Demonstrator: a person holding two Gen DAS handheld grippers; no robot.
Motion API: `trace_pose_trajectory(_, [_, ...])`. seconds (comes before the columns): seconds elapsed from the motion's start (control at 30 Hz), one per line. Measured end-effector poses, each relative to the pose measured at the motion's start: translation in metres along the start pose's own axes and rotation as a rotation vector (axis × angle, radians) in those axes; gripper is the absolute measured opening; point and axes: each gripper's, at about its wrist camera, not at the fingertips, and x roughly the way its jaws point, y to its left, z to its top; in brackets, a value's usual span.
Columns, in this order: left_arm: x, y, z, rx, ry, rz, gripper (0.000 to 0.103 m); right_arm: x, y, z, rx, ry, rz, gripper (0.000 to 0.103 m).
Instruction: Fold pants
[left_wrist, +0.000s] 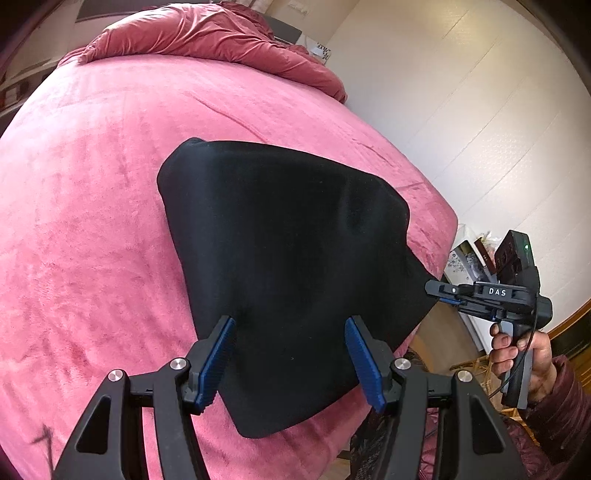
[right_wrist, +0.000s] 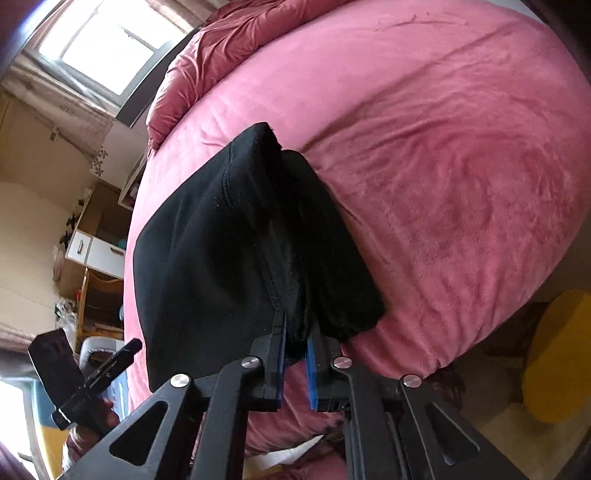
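On the pink bed (left_wrist: 92, 221) lie the folded black pants (left_wrist: 280, 266). Left gripper (left_wrist: 290, 354) is angled downward above them, jaws spread and empty. Right gripper (right_wrist: 295, 343), angled downward, is clamped on the pants' corner at the bed edge.

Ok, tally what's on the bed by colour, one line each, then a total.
Black: 1, the folded pants
Pink: 1, the bed cover
Dark red: 1, the bunched duvet
Total: 3
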Motion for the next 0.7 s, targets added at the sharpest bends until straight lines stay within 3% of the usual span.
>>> trace_pose_trajectory(0.13, [-0.005,-0.004,0.005,0.028,-0.016,0.012,0.062,-0.009,0.007,0.010,-0.062,-0.025,-0.025,0.017])
trace_pose_trajectory(0.2, [-0.006,-0.003,0.009,0.025,-0.029,0.027,0.062,-0.021,0.010,0.021,-0.087,-0.080,-0.049,0.040])
trace_pose_trajectory(0.27, [-0.006,-0.001,0.012,0.010,-0.038,0.028,0.062,-0.028,0.014,0.032,-0.096,-0.117,-0.032,0.053])
trace_pose_trajectory(0.47, [-0.005,-0.005,0.021,0.000,-0.058,0.038,0.062,0.006,0.032,0.077,-0.073,-0.136,0.025,0.054])
trace_pose_trajectory(0.63, [0.009,-0.024,0.024,0.065,-0.035,-0.011,0.062,0.041,0.030,0.107,-0.005,-0.115,0.026,0.051])
trace_pose_trajectory(0.67, [0.014,-0.028,0.024,0.075,-0.025,-0.023,0.062,0.046,0.030,0.112,-0.013,-0.104,0.034,0.039])
trace_pose_trajectory(0.7, [0.020,-0.033,0.024,0.090,-0.012,-0.029,0.062,0.051,0.031,0.116,-0.027,-0.092,0.040,0.019])
